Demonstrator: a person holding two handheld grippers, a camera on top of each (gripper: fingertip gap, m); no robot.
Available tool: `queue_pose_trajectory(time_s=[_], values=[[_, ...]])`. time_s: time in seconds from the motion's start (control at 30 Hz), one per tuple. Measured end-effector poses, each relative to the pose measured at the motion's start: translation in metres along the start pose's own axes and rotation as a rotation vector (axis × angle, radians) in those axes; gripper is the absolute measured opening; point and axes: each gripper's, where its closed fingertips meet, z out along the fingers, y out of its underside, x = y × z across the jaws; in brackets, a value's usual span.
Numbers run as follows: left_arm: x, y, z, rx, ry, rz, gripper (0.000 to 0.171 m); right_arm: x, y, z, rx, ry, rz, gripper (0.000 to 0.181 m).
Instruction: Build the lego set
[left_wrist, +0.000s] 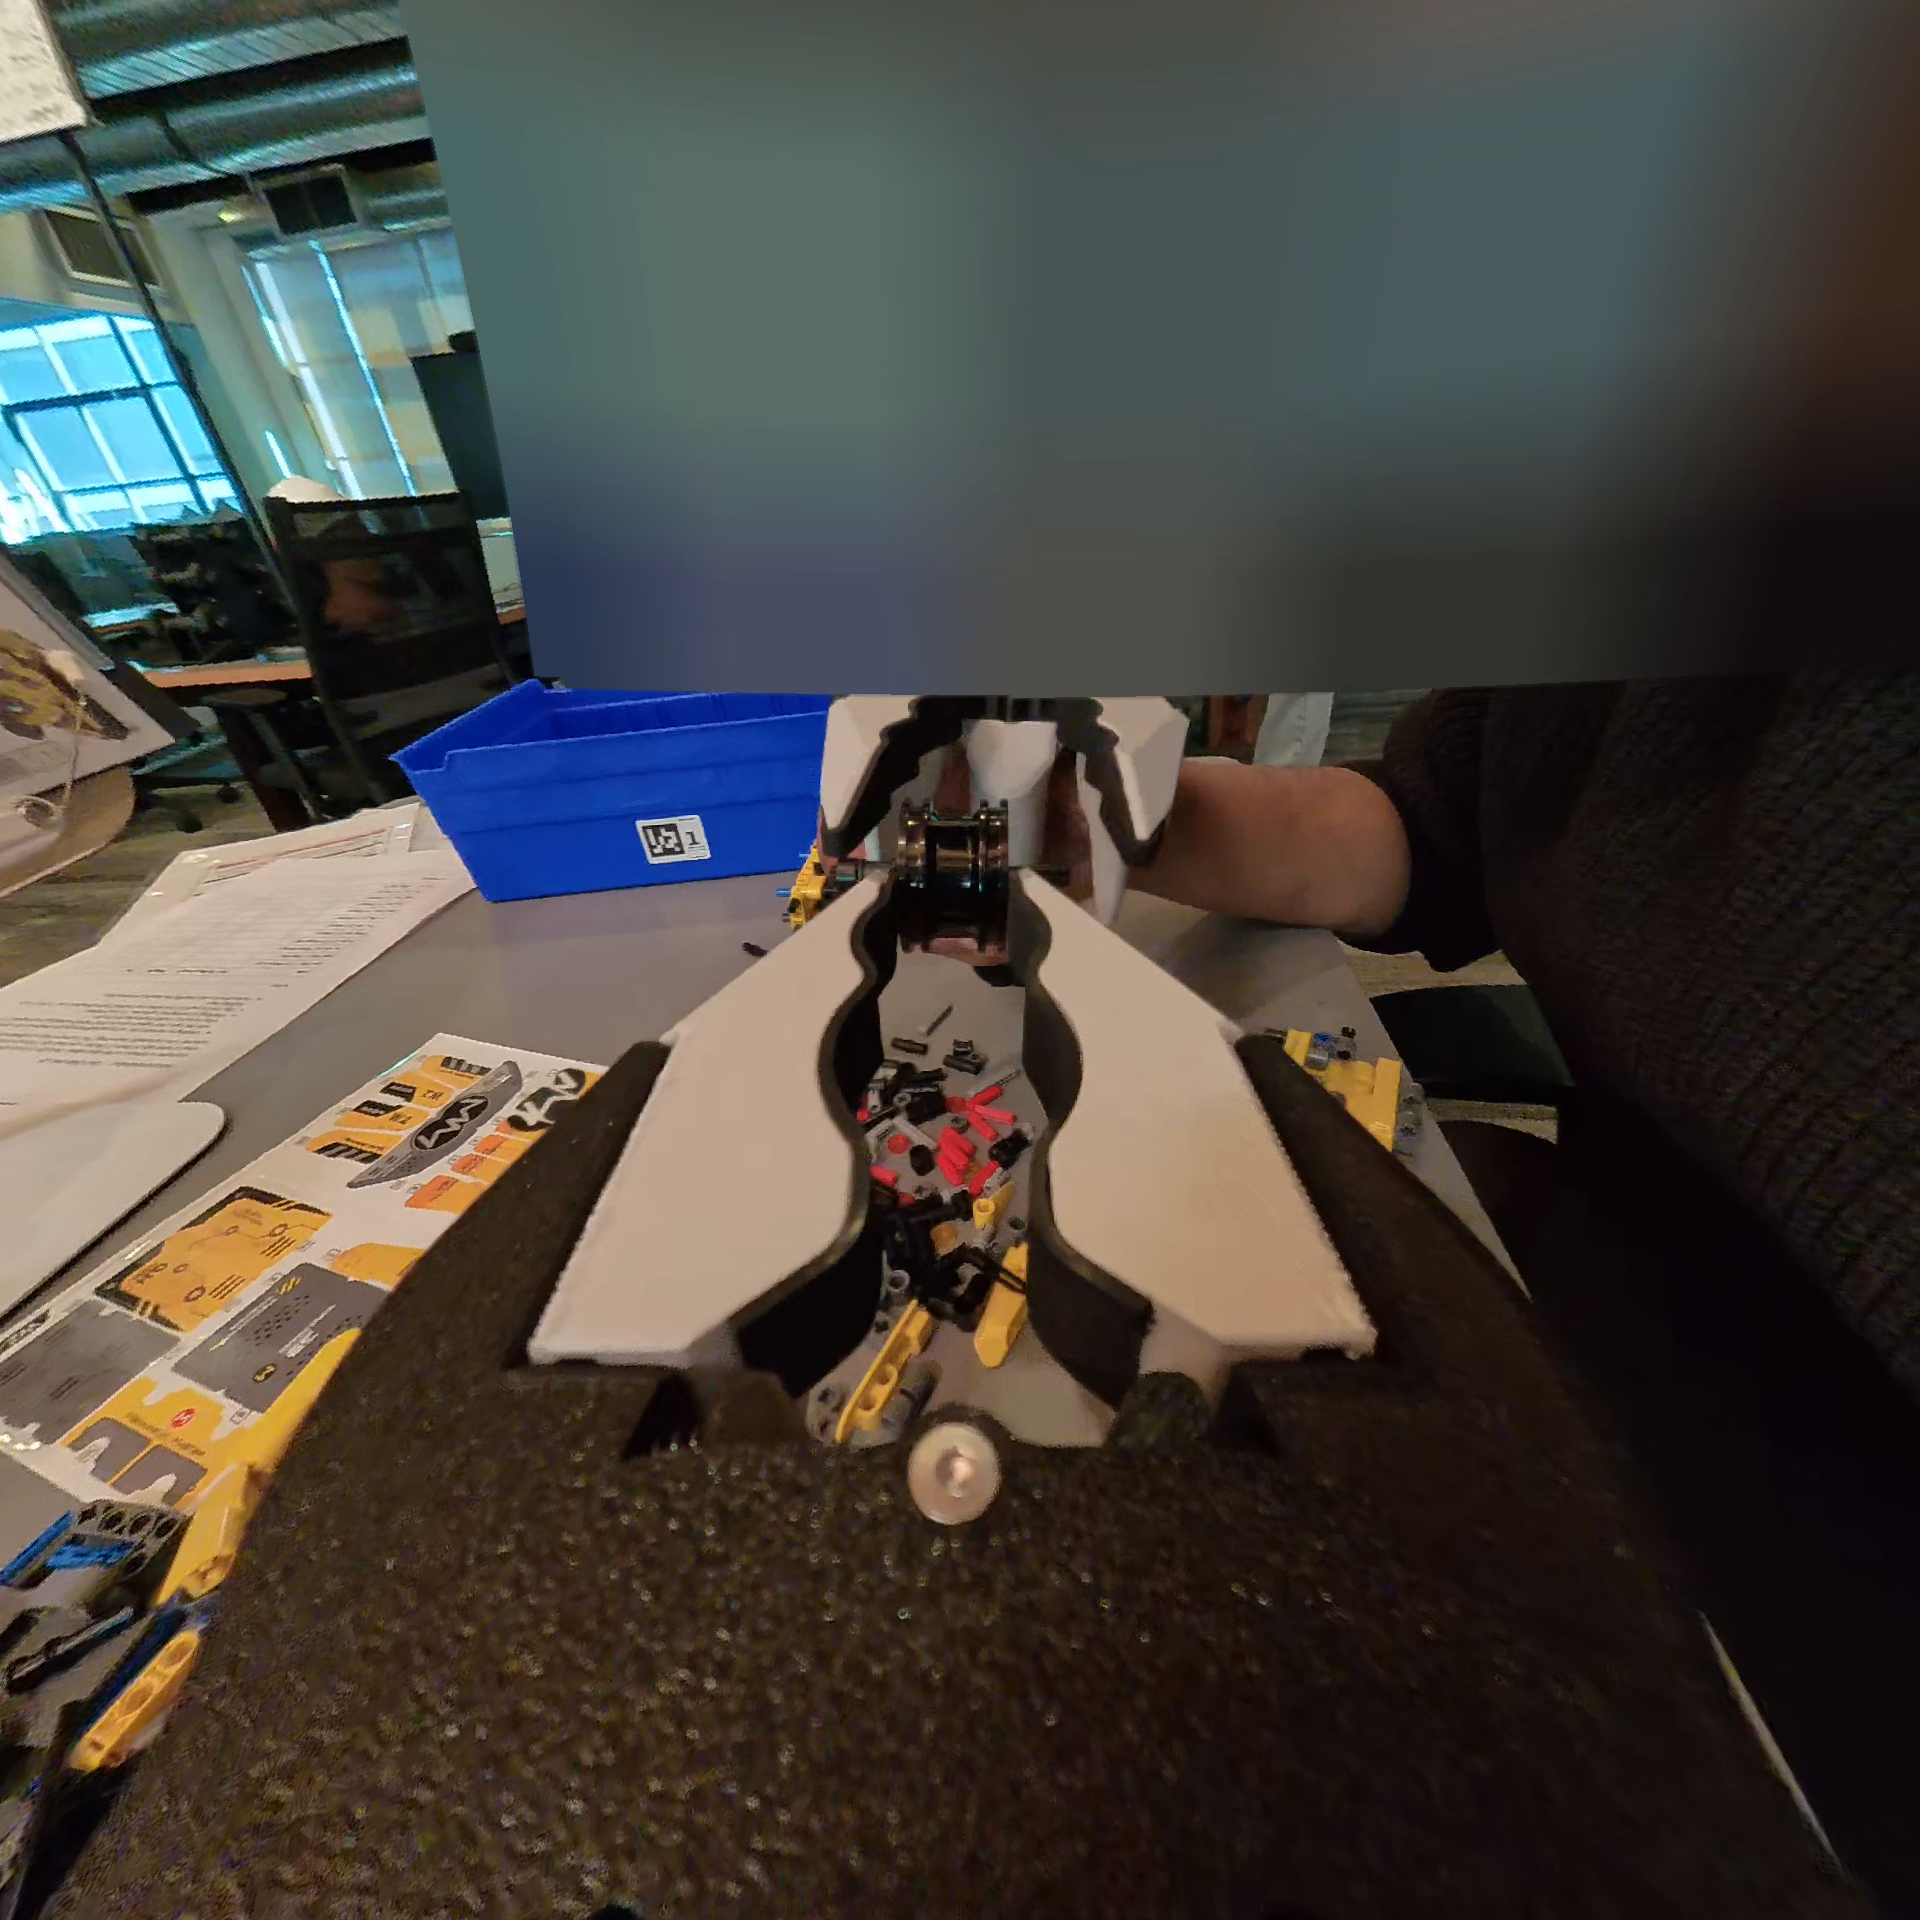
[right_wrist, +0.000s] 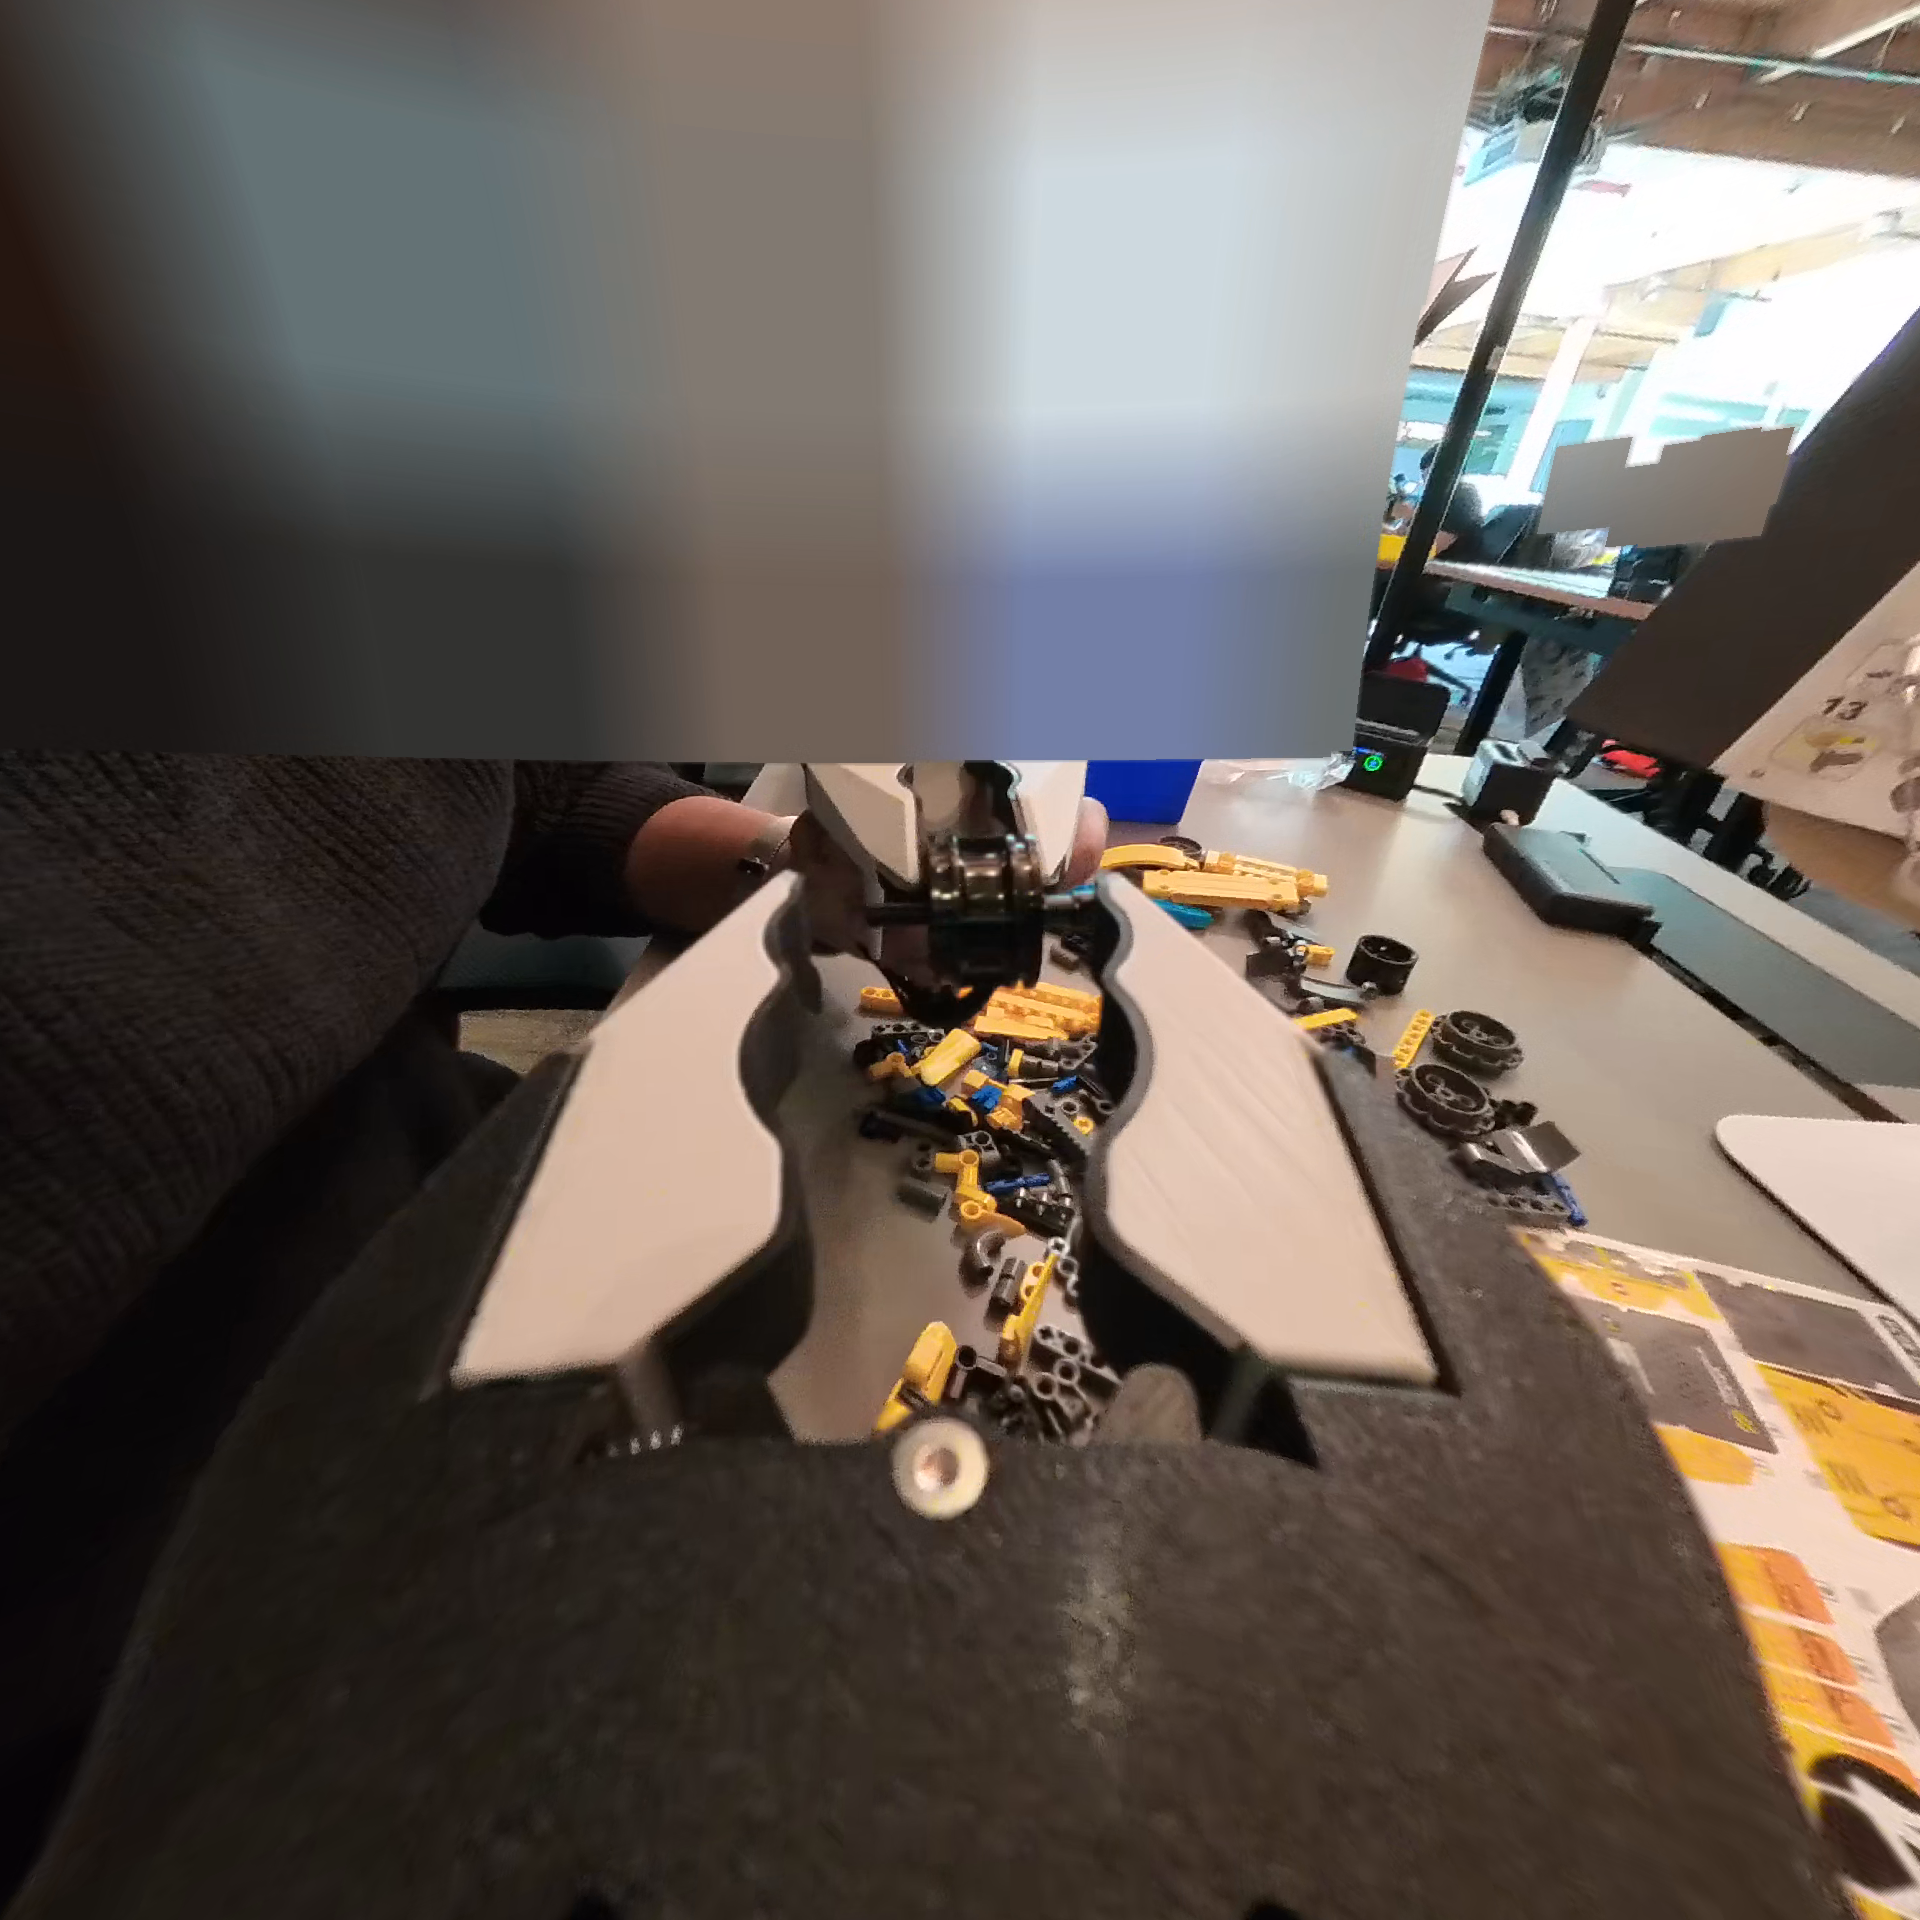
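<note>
1. Your left gripper (left_wrist: 951, 885) is clamped on a black wheel hub (left_wrist: 954, 873). The two white fingertips press its sides, and it is held clear of the grey tabletop (left_wrist: 582, 966).
2. The hub is glossy black and spool-shaped, with a raised flange at each end and a narrower waist between. A thin dark axle (right_wrist: 899, 914) runs through it and sticks out both sides. One end carries a small blue tip.
3. Your right gripper (right_wrist: 951, 896) faces the left one with its jaws apart, straddling the hub. The axle ends reach toward its fingertips; you cannot tell whether they touch.
4. Below the hub, a pile of small loose pieces (right_wrist: 987, 1122) lies on the tabletop near the edge by your body: yellow, black, grey and blue in the right wrist view, with red pins in the left wrist view.
5. A blue bin (left_wrist: 623, 790) with a square marker on its front wall stands toward the far edge, well apart from the hub.
6. A yellow-and-grey sticker sheet (left_wrist: 260, 1247) lies flat beside the pile, and printed papers (left_wrist: 208, 956) lie beyond it.
7. Two black tyres (right_wrist: 1455, 1070) sit side by side, away from the pile. Yellow beams (right_wrist: 1236, 878) lie farther back, near the bin.
8. Your forearm in a dark knit sleeve (left_wrist: 1662, 883) shows behind the right gripper.
</note>
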Motion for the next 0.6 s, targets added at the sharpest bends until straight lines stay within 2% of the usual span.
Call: queue_pose_trajectory(time_s=[0.23,0.6], values=[[0.002,0.000,0.001,-0.007,-0.012,0.032,0.019,0.008,0.002,-0.002,-0.020,0.043,0.003,0.036],[-0.005,-0.002,-0.001,-0.014,-0.083,0.083,0.019,0.014,0.005,-0.003,-0.038,0.061,0.055,0.041]])
